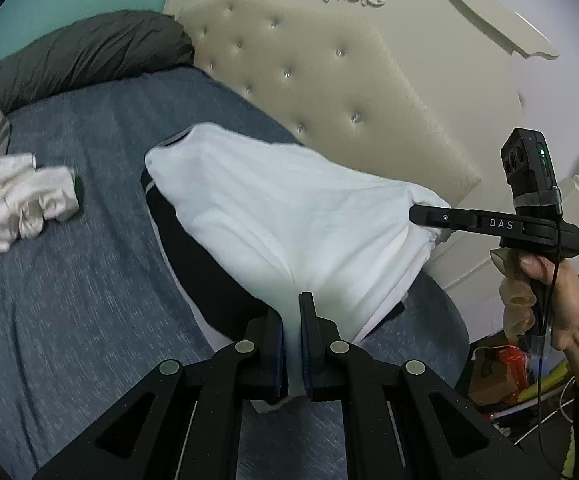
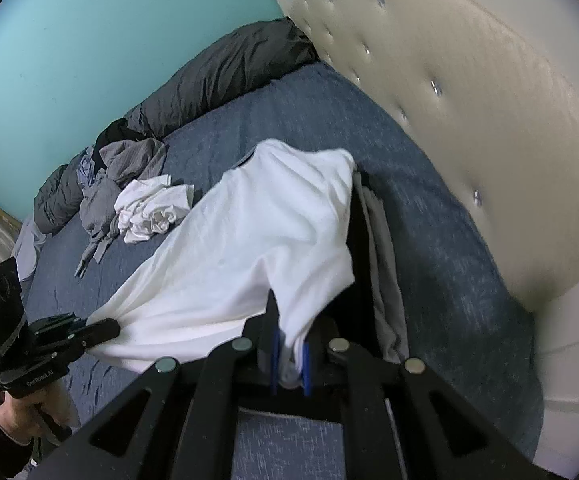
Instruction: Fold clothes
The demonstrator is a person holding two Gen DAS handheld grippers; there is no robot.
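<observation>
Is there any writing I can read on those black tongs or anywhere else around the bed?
"DAS": white letters on the side of the right tongs, seen from the left wrist camera.
"GenRobot.AI", as far as it can be read: small pale print on the body of the left tongs, seen from the right wrist camera.
Round emblem on the black block above the left tongs: too faint to read.
Nothing readable elsewhere.

blue bedsheet [image 1: 69,280] | tufted headboard [image 1: 329,80] | dark duvet [image 2: 229,76] | teal wall [image 2: 89,40]
</observation>
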